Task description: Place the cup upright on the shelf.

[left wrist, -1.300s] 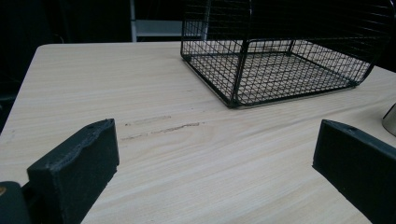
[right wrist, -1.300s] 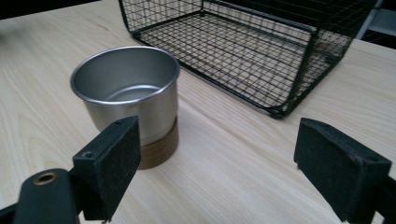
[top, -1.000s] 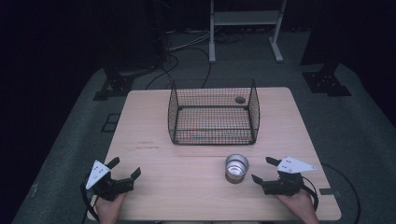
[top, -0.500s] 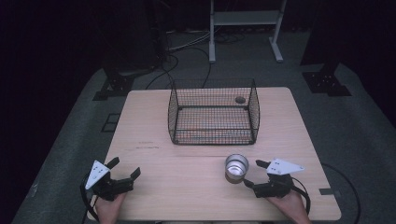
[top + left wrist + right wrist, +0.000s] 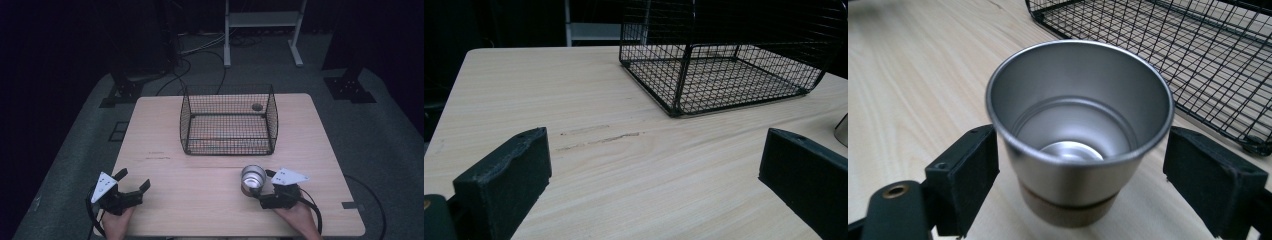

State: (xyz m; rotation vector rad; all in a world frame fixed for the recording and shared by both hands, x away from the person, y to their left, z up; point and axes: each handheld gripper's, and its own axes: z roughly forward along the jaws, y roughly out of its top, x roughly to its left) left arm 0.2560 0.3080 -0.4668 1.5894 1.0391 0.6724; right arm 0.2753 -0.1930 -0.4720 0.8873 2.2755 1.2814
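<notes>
Overhead, high view: light wooden desk [image 5: 165, 130] on grey floor, dark surroundings. Black wire basket [image 5: 229, 119] sits upright on the desk, toward 12 o'clock of centre, open at the top; a small dark round item shows at its far right corner, too small to identify. Steel cup [image 5: 253, 178] stands upright, mouth up, at about 5 o'clock from the basket, well apart from it. Right tool [image 5: 262, 189] lies at the cup's 4 o'clock, jaws spread and reaching to either side of the cup's base; grey three-cornered plate on top, a hand behind it at the desk's near edge. Left tool [image 5: 134, 181] rests near the desk's 7 o'clock corner, jaws wide apart with nothing between them, well away from the cup.

Left gripper view: left tool jaws stand far apart at the frame's lower corners, bare wood grain between them. Basket at 1 o'clock, resting flat. A sliver of the cup's wall at the 3 o'clock edge. A faint scuff mark on the desk ahead of the jaws.

Right gripper view: cup sits between the jaws, empty, shiny inside, with a tan band round its foot. Left jaw lies close against the cup wall, contact uncertain; right jaw stands clear with a visible gap. Not clamped. Basket mesh at 1 o'clock behind the cup.
</notes>
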